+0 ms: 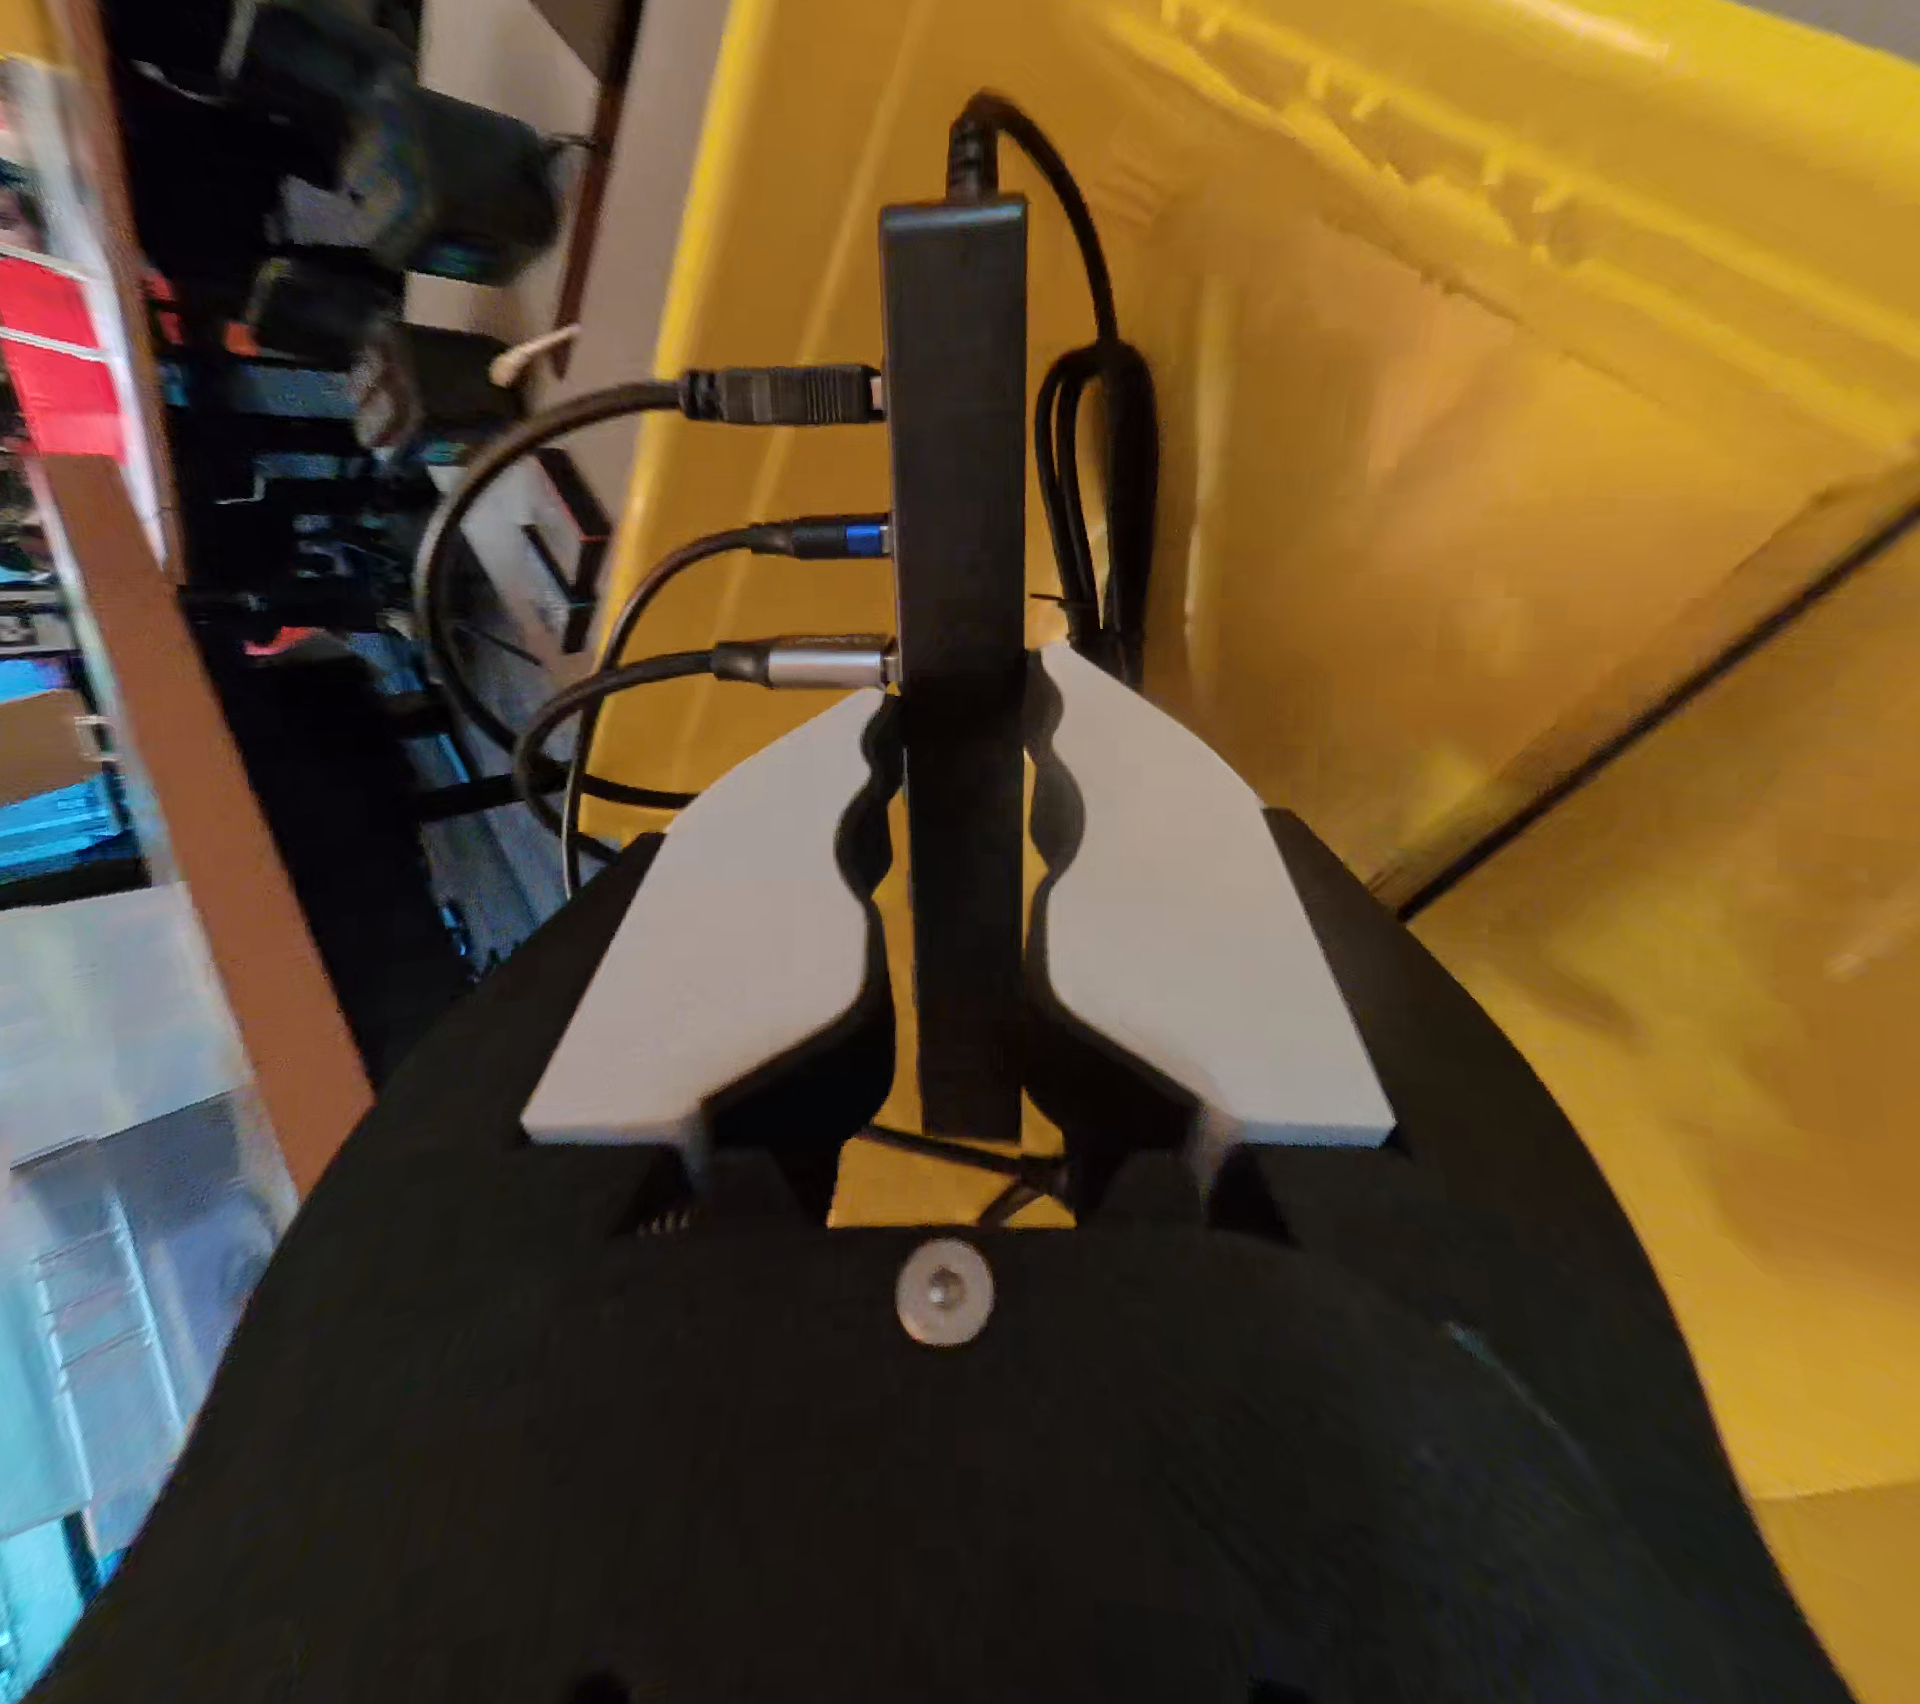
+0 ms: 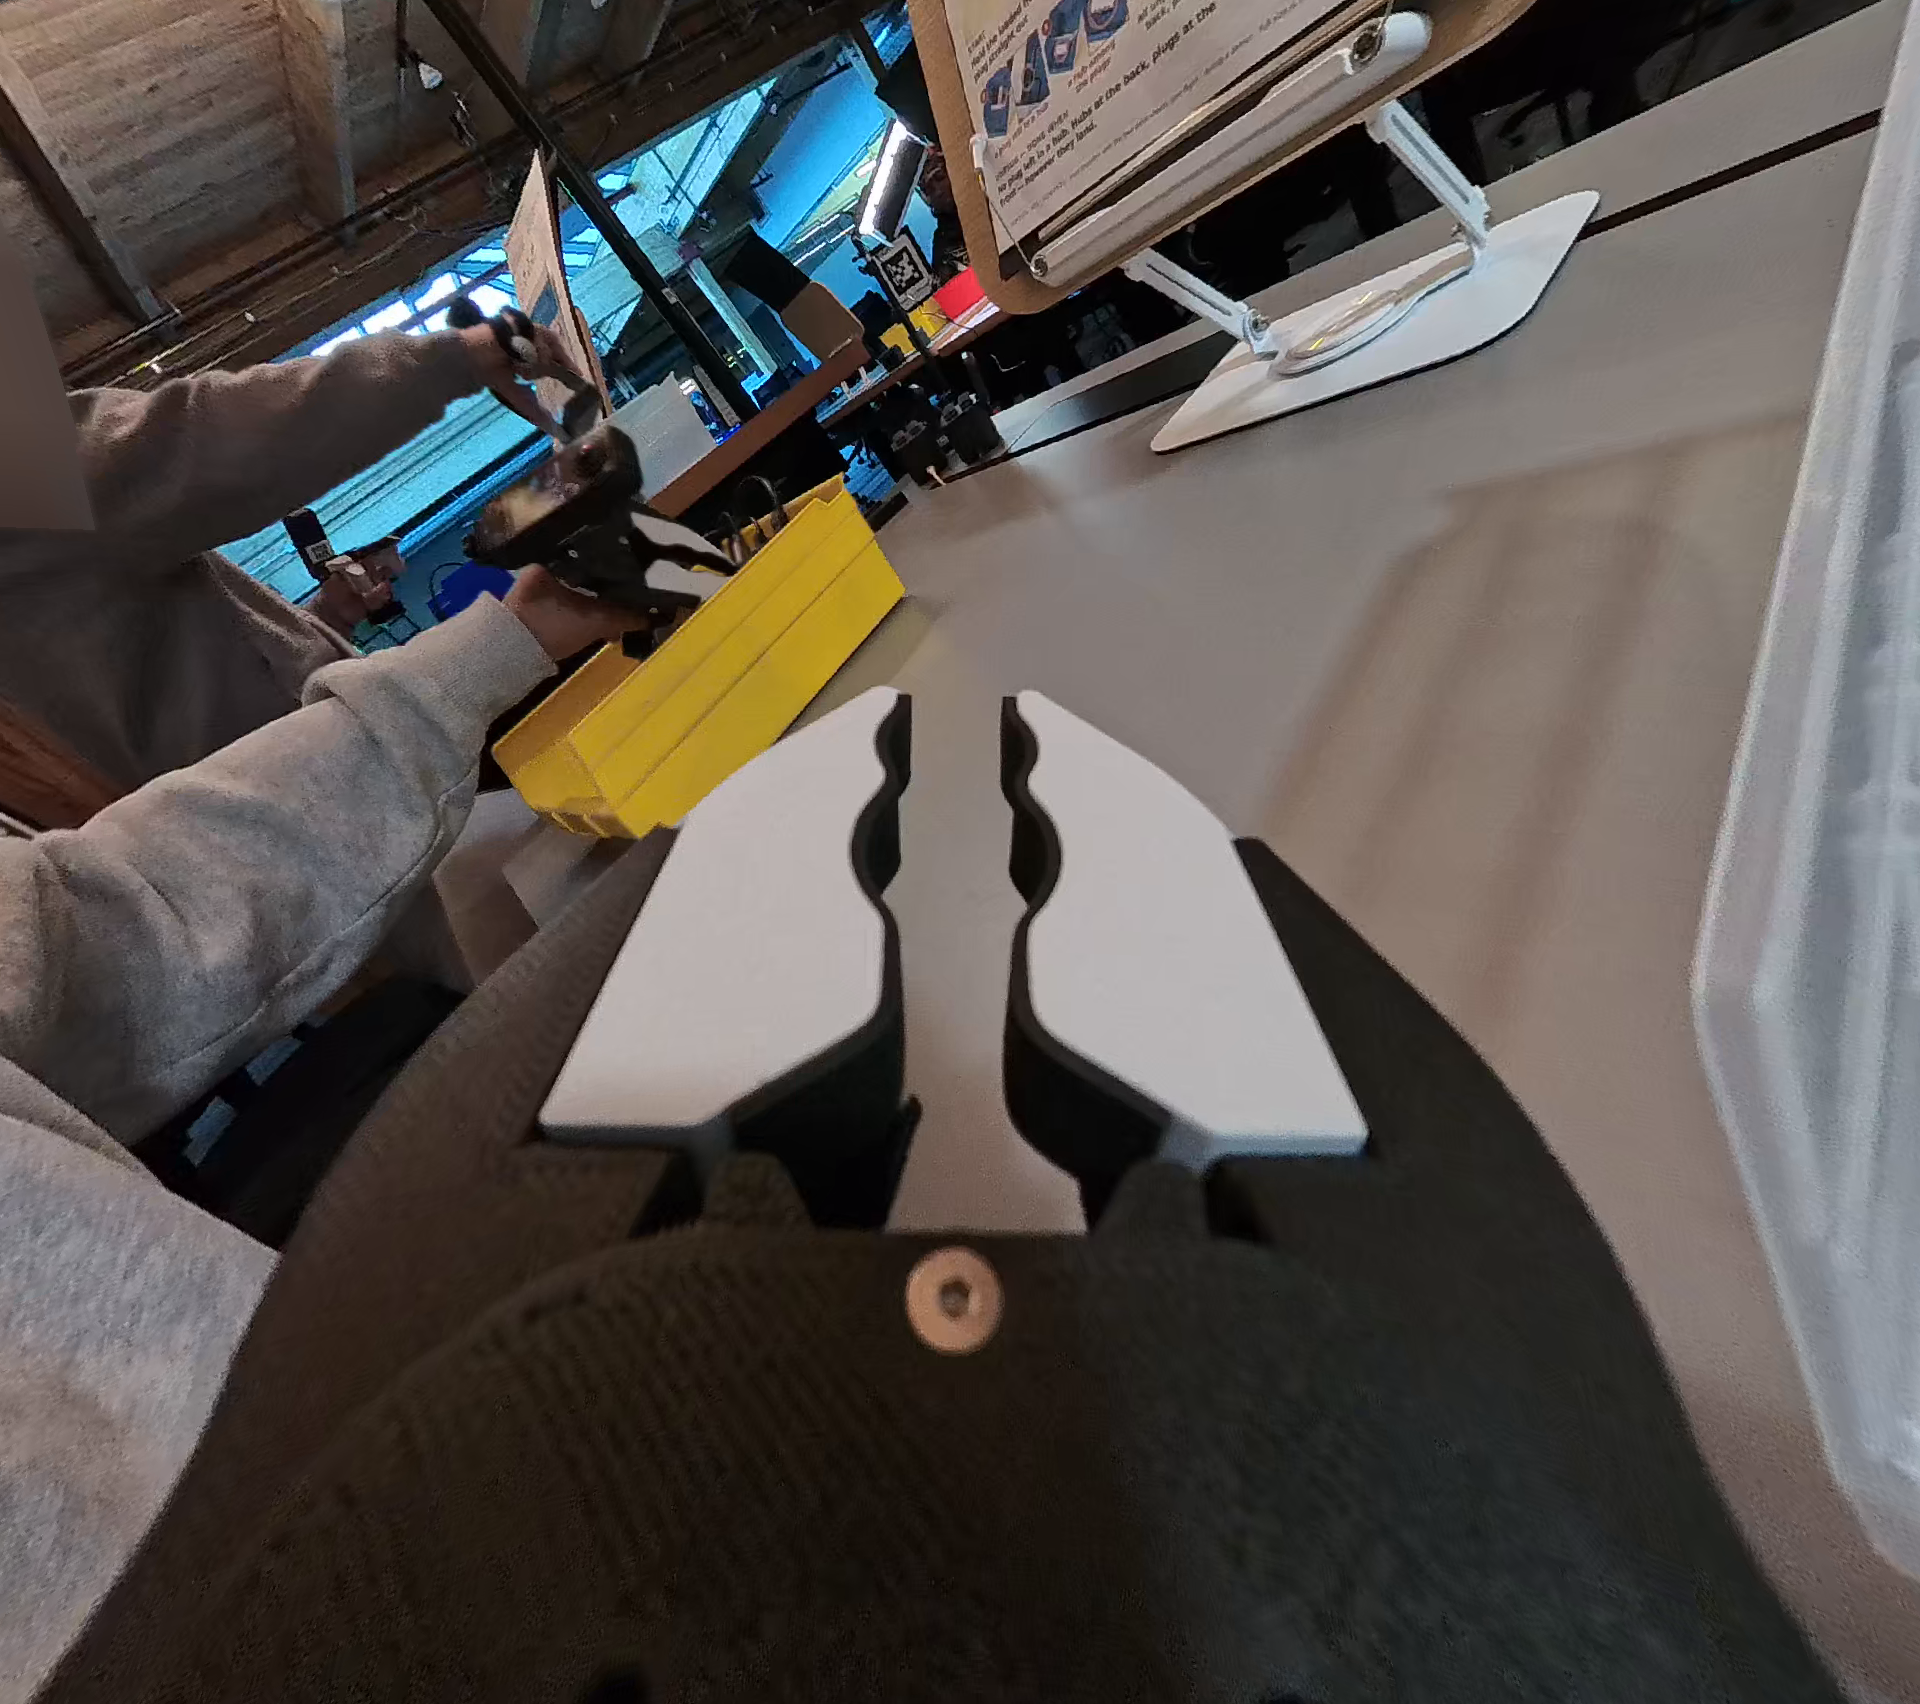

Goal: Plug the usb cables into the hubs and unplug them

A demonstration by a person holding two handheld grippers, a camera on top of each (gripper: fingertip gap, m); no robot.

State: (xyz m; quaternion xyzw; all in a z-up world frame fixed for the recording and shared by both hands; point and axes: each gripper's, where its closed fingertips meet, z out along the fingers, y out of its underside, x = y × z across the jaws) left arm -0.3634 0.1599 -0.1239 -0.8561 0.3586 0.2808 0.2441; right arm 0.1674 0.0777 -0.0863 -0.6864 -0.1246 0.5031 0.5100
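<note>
The left gripper (image 1: 961, 667) clamps a slim black USB hub (image 1: 956, 428) above the yellow plastic bin (image 1: 1455, 407), three cables (image 1: 800, 532) plugged in at nine o'clock awaiting removal, while the right gripper (image 2: 956, 704) hangs empty, jaws apart.

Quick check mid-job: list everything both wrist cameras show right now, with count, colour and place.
USB hub: one, black, held upright in the left claw over the bin.
Plugged cables: three on the hub's left side; black plug top, blue-tipped plug middle, silver plug bottom.
Hub's own lead: one, black, bundled beside the hub.
Bin: one, yellow, on the table.
Table: grey.
Instruction sheet stand: one, white, far side of the table.
Clear container: one, right edge.
Sleeve: grey.
Left claw: shut on the hub.
Right claw: open, empty, over the table.
</note>
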